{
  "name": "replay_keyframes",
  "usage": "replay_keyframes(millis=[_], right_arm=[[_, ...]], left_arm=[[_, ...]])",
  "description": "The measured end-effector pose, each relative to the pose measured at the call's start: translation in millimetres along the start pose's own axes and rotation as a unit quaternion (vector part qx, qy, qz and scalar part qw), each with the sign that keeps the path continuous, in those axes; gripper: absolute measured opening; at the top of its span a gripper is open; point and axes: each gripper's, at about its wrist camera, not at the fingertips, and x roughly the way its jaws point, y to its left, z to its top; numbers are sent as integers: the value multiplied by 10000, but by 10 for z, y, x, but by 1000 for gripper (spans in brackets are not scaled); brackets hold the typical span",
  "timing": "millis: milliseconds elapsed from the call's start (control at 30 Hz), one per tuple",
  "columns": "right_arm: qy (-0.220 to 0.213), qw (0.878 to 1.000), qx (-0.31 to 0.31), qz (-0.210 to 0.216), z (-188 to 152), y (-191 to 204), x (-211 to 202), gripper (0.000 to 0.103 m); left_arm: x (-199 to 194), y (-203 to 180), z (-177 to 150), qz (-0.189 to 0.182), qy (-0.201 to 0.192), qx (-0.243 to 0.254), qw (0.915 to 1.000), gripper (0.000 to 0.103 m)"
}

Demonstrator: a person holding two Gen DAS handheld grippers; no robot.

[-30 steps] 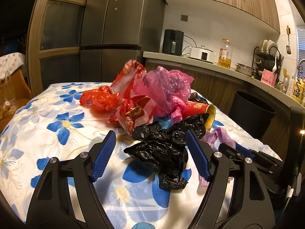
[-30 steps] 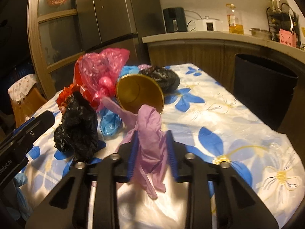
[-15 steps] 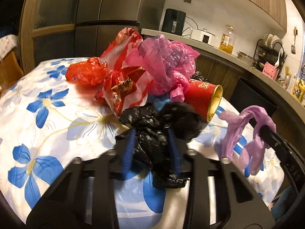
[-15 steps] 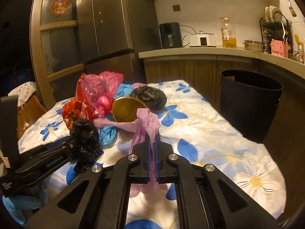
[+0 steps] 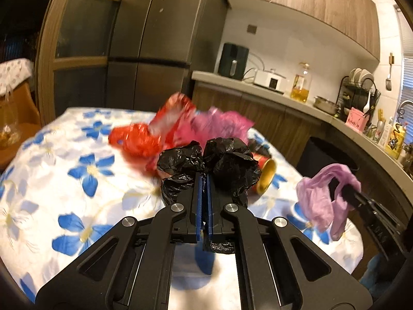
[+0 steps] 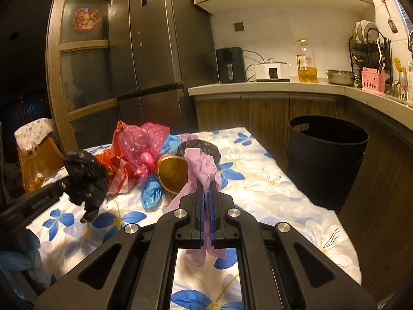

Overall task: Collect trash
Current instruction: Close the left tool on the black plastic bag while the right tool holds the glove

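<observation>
Here, left gripper is clamped on a black bag; the blue pads are nearly together with crumpled plastic bulging above and to both sides of the tips, and a scrap hanging under them. Bag is lifted off the table.

Right gripper is pinched on a lilac glove. The glove bunches over the tips and trails down between the fingers, clear of the cloth.

Beyond the left tips, lower down: red bag, pink bag, both blurred. Just right of the black bag lies a red cup on its side, gold mouth toward the camera.

From the right wrist view: the cup sits just left of and past the tips, a blue glove beside it to the left, and another dark bag behind the lilac glove. The black bag hangs well left. A bin stands on the floor ahead-right, past the table edge, mouth open upward.
</observation>
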Motion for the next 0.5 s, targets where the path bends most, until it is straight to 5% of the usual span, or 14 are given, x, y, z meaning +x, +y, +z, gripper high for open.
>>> replay_keyframes(millis=[500], right_arm=[[-475,9985,43,-271,413,-443,-168,3]], left_arm=[[162,-857,440,-545,-256,471,9971,2]])
